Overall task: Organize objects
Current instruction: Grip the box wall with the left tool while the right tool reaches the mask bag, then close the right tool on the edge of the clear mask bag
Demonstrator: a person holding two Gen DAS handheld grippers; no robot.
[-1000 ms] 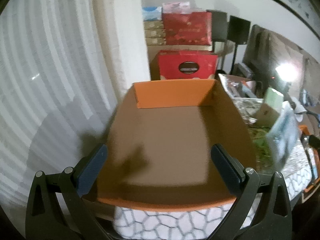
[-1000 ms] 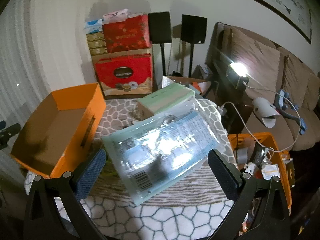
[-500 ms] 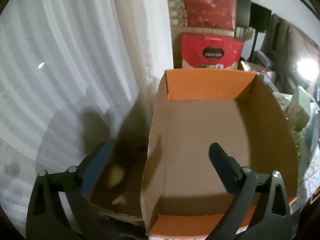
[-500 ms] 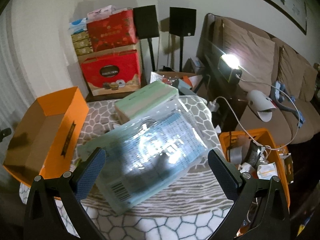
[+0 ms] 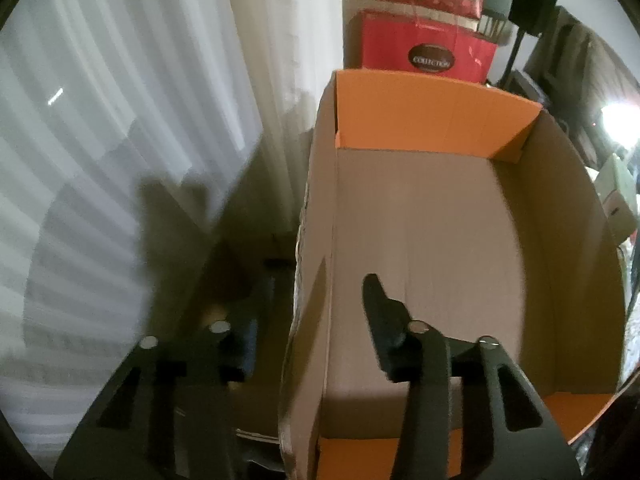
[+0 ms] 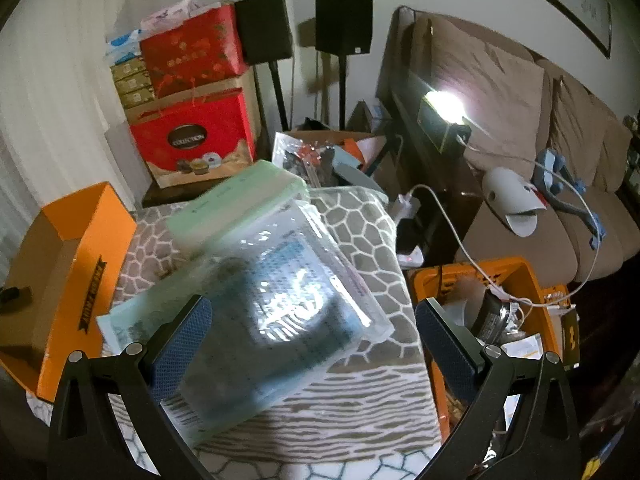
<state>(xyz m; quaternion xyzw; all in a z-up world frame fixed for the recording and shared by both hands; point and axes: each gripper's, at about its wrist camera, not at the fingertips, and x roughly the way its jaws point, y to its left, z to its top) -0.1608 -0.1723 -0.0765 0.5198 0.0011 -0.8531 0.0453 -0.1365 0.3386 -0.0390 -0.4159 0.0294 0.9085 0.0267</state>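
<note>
Item: orange box [image 5: 420,240], empty. Our left gripper [image 5: 308,312] straddles its side wall, jaws closing (not yet pinching); right gripper [image 6: 312,332] spread wide over plastic packet [image 6: 276,300]. Next, we judge: steady box, then load.

I can't tell whether my left gripper [image 5: 316,312] touches the orange box's [image 5: 432,120] wall; its outer finger [image 5: 240,336] is dark. The clear packet [image 6: 276,304] blurs, hiding part of the green box [image 6: 236,204]

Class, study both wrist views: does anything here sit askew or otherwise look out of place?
Yes. The clear plastic packet leans tilted against the pale green box rather than lying flat. The open orange cardboard box overhangs the patterned tablecloth.
</note>
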